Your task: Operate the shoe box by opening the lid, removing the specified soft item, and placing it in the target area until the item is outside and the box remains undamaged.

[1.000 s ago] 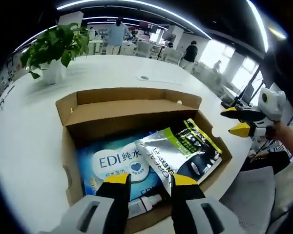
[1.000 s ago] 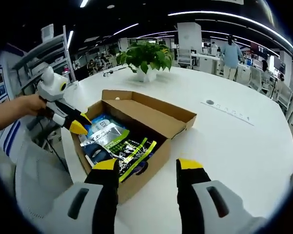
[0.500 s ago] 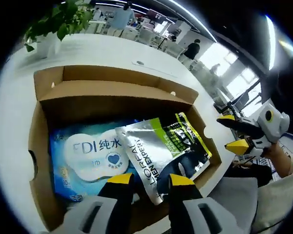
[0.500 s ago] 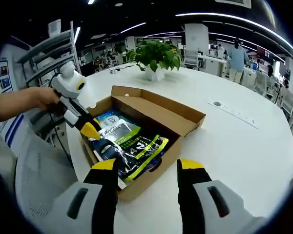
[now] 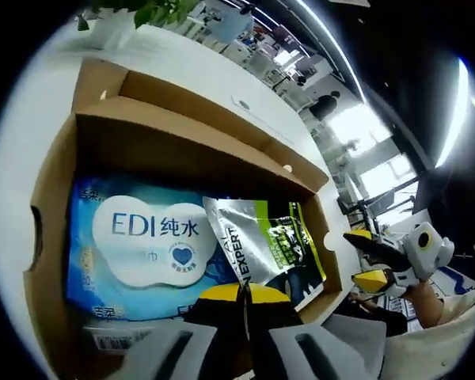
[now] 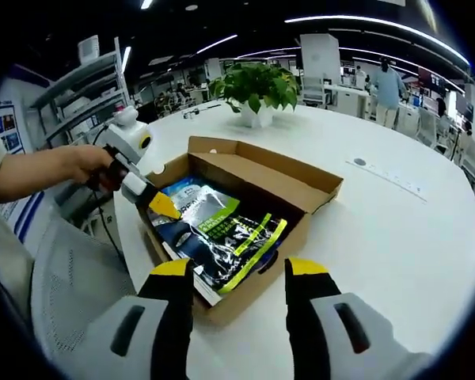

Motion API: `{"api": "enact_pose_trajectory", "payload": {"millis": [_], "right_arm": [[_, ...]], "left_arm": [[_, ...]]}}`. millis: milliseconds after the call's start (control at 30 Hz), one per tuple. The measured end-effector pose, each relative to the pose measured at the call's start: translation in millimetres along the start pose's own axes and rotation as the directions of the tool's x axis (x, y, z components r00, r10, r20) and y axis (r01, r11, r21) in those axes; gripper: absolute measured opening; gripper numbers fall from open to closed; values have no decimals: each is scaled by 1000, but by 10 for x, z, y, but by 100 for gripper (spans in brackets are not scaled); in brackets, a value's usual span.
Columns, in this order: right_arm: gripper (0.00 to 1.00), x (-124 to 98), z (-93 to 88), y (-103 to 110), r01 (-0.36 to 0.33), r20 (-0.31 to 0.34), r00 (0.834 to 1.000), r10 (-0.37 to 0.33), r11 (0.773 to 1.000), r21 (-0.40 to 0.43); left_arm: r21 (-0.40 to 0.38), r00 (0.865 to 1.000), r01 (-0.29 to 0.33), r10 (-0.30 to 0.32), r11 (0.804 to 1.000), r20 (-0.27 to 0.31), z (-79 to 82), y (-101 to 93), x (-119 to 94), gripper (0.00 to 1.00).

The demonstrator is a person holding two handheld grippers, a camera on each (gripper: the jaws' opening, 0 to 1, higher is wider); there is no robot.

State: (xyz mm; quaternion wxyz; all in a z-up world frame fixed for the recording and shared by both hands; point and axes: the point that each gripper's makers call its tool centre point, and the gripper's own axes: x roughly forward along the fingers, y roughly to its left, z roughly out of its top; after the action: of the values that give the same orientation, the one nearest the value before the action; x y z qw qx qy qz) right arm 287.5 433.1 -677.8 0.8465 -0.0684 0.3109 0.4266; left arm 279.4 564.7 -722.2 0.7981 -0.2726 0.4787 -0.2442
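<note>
Change: left gripper (image 5: 239, 291) has gone lower into the shoe box (image 6: 301, 186); its jaws have closed, tips meeting at the silver-green pouch (image 5: 257, 249) edge.
Box: lid open; pouch beside blue wipes pack (image 5: 142, 241).
Right gripper (image 6: 239, 269): jaws wide, holding nothing, before the box.
Right gripper view: plant (image 6: 257, 87) behind.

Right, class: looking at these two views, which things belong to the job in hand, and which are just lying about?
Part of the job:
box, lid open
silver pouch inside it
blue wipes pack inside it
left hand-held gripper, jaws closed at the pouch's edge
right hand-held gripper, open, outside the box

Just lying about:
potted plant
white table
</note>
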Motion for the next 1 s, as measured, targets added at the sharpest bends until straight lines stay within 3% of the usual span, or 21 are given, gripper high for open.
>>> {"api": "enact_pose_trajectory", "payload": {"millis": [367, 433, 533, 1000], "right_arm": [[40, 180, 20, 185, -70, -29, 997, 71, 997, 16], [35, 221, 7, 223, -89, -45, 995, 91, 996, 27], [31, 280, 1, 233, -88, -53, 995, 90, 995, 42], [31, 566, 31, 272, -106, -89, 990, 112, 992, 71]], "left_arm": [[28, 999, -45, 44, 999, 9, 30, 137, -151, 0], [28, 999, -53, 53, 998, 9, 43, 171, -184, 0], [29, 998, -58, 58, 998, 13, 66, 198, -219, 0], [74, 995, -100, 99, 992, 10, 153, 337, -301, 0]]}}
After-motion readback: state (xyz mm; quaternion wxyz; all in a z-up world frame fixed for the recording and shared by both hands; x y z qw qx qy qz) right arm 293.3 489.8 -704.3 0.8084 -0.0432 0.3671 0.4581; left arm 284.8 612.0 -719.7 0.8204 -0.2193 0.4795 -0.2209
